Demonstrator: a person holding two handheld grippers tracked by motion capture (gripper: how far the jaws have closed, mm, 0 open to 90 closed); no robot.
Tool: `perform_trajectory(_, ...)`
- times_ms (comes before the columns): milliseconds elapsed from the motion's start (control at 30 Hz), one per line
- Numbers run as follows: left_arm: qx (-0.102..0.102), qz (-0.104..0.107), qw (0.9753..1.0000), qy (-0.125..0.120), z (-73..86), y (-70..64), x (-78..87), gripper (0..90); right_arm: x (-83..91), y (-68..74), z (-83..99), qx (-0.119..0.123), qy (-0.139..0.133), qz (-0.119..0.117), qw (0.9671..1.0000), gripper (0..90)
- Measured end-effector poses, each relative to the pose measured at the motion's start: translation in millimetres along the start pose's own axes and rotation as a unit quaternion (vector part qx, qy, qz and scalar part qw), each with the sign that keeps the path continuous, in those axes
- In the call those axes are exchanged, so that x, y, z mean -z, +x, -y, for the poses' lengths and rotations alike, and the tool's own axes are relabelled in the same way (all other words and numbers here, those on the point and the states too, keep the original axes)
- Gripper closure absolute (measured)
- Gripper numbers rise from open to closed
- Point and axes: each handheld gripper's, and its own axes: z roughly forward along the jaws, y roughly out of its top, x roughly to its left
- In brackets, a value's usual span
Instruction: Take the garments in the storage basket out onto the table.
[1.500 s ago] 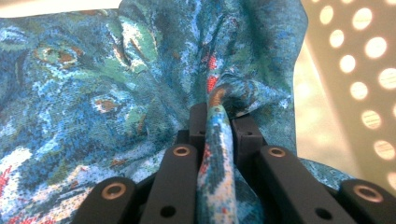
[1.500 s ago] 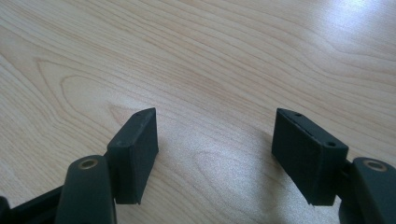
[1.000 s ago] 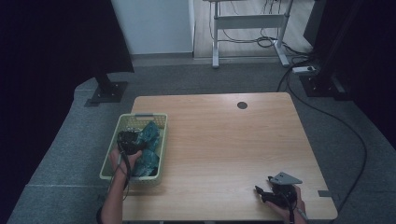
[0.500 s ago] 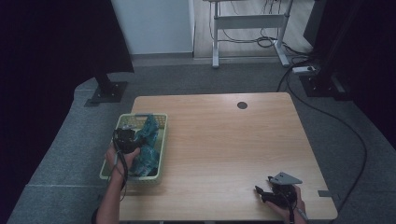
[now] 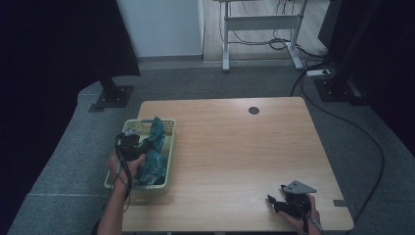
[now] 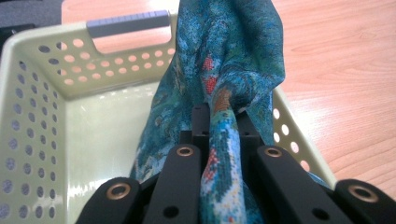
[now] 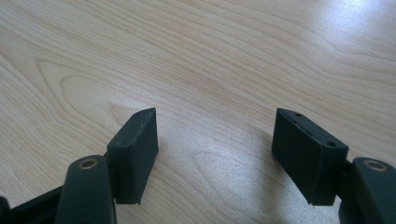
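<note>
Over the pale green basket (image 6: pixel 42 112) at the table's (image 5: pixel 235 147) left edge: left gripper (image 6: pixel 219 121), jaws pinched tight on a fold of teal patterned cloth (image 6: pixel 233 56), fabric rising between them and draping down into the basket. Near the front right corner: right gripper (image 7: pixel 215 140), jaws spread wide, nothing between them, low over bare wood, well apart from the cloth.

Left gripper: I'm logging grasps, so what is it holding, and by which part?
The left gripper is shut on the teal patterned cloth, pinching a bunched fold of it above the green basket. The right gripper holds nothing.
</note>
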Motion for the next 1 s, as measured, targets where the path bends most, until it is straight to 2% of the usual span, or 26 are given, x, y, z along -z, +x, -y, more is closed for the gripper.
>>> perform_trajectory(500, -0.007, 0.002, 0.9997, -0.023, -5.9, -3.0, 19.4, 83.9, 0.0, 0.0, 0.0, 0.0, 0.0, 0.0, 1.0, 31.1)
perform_trajectory(1000, -0.014, 0.004, 0.9993, -0.036, -12.8, -7.9, 30.1, 83.9, 0.0, 0.0, 0.0, 0.0, 0.0, 0.0, 1.0, 31.1)
